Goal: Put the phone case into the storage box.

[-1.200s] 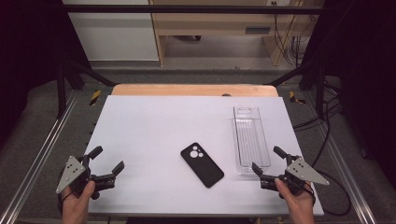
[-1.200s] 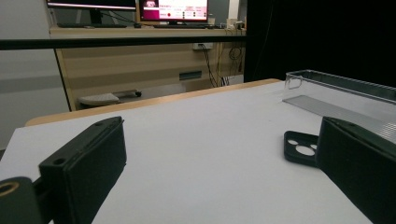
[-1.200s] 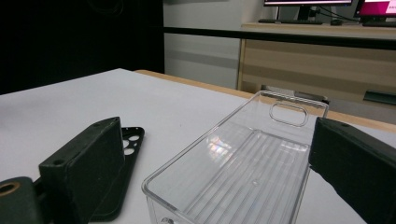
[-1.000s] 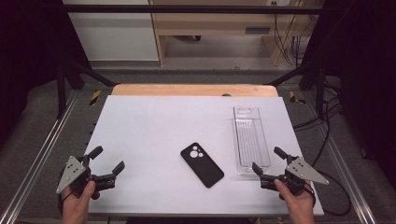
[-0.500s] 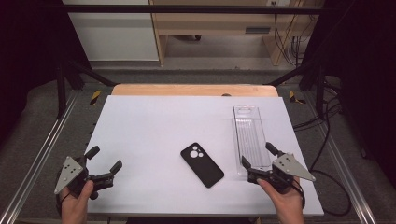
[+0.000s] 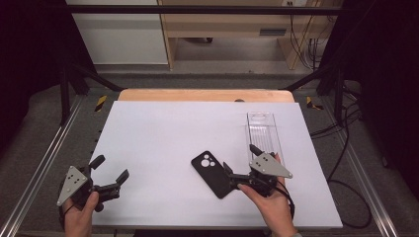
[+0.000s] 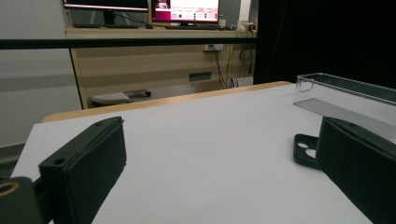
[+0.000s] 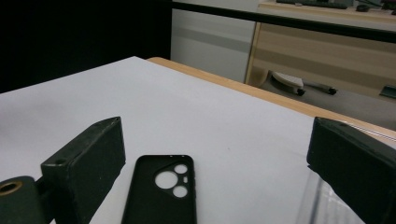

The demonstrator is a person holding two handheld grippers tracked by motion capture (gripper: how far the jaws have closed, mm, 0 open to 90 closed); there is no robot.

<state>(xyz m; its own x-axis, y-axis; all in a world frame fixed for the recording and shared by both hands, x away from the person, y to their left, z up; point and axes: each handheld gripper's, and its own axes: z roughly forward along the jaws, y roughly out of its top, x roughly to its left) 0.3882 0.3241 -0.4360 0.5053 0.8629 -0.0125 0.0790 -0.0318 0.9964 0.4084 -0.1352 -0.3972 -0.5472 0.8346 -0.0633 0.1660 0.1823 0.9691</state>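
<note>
A black phone case [image 6: 212, 173] lies flat near the middle front of the white table [image 6: 163, 133], its camera holes facing up. My right gripper [image 6: 241, 158] is open just to the case's right, its near jaw close to the case's edge. In the right gripper view the phone case [image 8: 161, 196] lies between the spread jaws. My left gripper [image 6: 109, 168] is open at the front left, far from the case. In the left gripper view a corner of the case [image 7: 306, 148] peeks out beside the right jaw.
A long clear plastic tray [image 6: 263, 133] stands empty at the right of the table, just behind my right gripper; the tray [image 7: 345, 88] also appears in the left gripper view. A wooden board edge [image 6: 205, 95] borders the table's far side. Metal rails run along both sides.
My right gripper has moved left and forward from the table's front right corner to just beside the phone case. The left gripper has barely shifted. The case has not moved.
</note>
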